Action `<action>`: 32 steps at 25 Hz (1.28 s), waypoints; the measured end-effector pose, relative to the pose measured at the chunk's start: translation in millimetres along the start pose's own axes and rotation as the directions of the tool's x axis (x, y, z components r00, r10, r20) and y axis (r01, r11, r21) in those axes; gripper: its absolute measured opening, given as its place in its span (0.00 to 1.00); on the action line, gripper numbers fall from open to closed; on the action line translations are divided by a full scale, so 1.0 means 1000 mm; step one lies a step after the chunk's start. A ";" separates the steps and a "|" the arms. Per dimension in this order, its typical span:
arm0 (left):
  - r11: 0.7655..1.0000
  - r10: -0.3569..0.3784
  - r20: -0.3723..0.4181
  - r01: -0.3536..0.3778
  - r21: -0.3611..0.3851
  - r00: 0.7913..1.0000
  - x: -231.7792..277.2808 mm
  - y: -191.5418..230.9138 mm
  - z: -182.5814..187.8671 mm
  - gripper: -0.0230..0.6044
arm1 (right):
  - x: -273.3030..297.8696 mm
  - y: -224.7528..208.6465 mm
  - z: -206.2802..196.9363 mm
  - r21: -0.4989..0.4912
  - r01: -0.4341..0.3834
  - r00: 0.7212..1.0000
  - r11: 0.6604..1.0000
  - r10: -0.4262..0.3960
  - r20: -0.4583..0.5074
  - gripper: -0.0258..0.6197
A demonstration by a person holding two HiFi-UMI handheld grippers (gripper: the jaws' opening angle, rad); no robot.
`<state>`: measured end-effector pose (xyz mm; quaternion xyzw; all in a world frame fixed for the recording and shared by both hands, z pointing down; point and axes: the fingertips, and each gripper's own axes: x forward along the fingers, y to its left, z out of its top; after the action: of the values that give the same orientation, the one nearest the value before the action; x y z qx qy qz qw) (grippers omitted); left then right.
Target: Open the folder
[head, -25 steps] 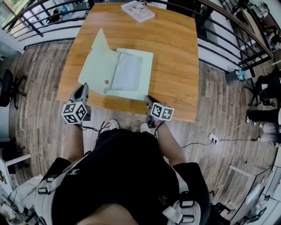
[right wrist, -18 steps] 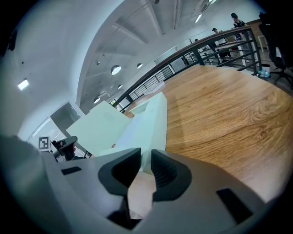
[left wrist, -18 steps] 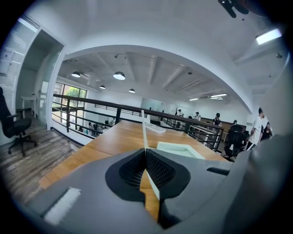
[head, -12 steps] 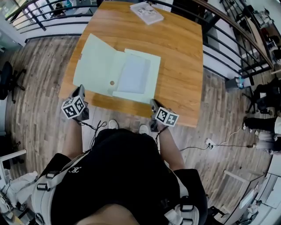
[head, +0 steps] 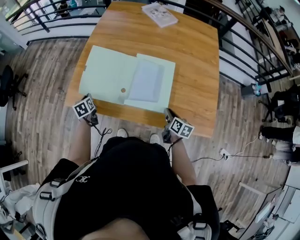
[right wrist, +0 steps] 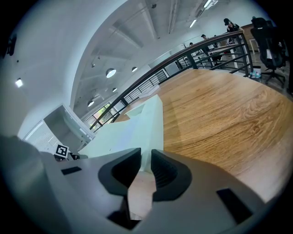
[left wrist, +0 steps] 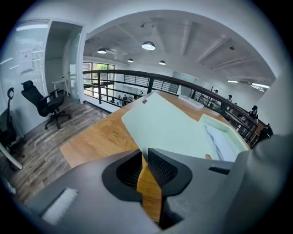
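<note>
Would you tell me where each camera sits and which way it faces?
Head view: on the person's head, looking steeply down at the table and the open folder; torso and forearms show.
Left gripper view: on the left tongs, facing across the folder toward the railing; its jaws, just opening, hold nothing.
Right gripper view: on the right tongs, facing along the folder's right edge; jaws apart, empty.
Shared: all three show folder and table.

- The wooden desk (head: 197, 70) stands on a plank floor (head: 42, 117).
- A pale green folder (head: 105, 72) lies opened flat on the desk, both halves down on the wood.
- Right of the folder the wood is bare.
- A white booklet (head: 160, 14) lies well beyond the folder, at the far edge.
</note>
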<state>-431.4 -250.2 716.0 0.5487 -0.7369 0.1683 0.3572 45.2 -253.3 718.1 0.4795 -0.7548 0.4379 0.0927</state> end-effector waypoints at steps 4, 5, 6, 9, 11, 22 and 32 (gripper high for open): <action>0.999 0.047 -0.069 -0.047 0.005 0.996 0.017 0.008 -0.014 0.12 | -0.001 0.000 0.000 0.004 0.008 1.000 1.000 -0.008 0.004 0.16; 0.998 0.055 -0.084 -0.054 0.007 0.995 0.021 0.009 -0.016 0.13 | 0.000 0.000 0.000 0.003 0.010 1.000 1.000 -0.010 0.003 0.16; 0.998 0.062 -0.096 -0.061 0.009 0.993 0.024 0.011 -0.018 0.14 | 0.000 0.000 -0.001 0.001 0.011 1.000 1.000 -0.011 0.001 0.16; 0.997 0.072 -0.117 -0.071 0.008 0.991 0.029 0.014 -0.022 0.17 | 0.000 0.000 -0.001 -0.007 0.015 1.000 1.000 -0.015 -0.004 0.16; 0.998 0.063 -0.127 -0.063 -0.001 0.990 0.031 0.015 -0.022 0.17 | 0.001 0.001 -0.001 -0.007 0.015 1.000 1.000 -0.015 -0.004 0.16; 0.982 0.183 -0.047 -0.180 0.065 0.982 0.012 0.029 -0.019 0.32 | 0.000 0.000 0.001 -0.043 0.019 0.999 0.999 -0.020 -0.039 0.16; 0.975 0.166 0.093 -0.177 0.132 0.982 -0.042 0.014 -0.003 0.33 | -0.012 0.004 0.016 -0.108 0.034 0.999 0.994 -0.033 0.007 0.16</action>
<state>-437.7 -214.2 689.9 0.5130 -0.7819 0.2272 0.2716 52.7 -257.3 699.3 0.4874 -0.7695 0.3936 0.1239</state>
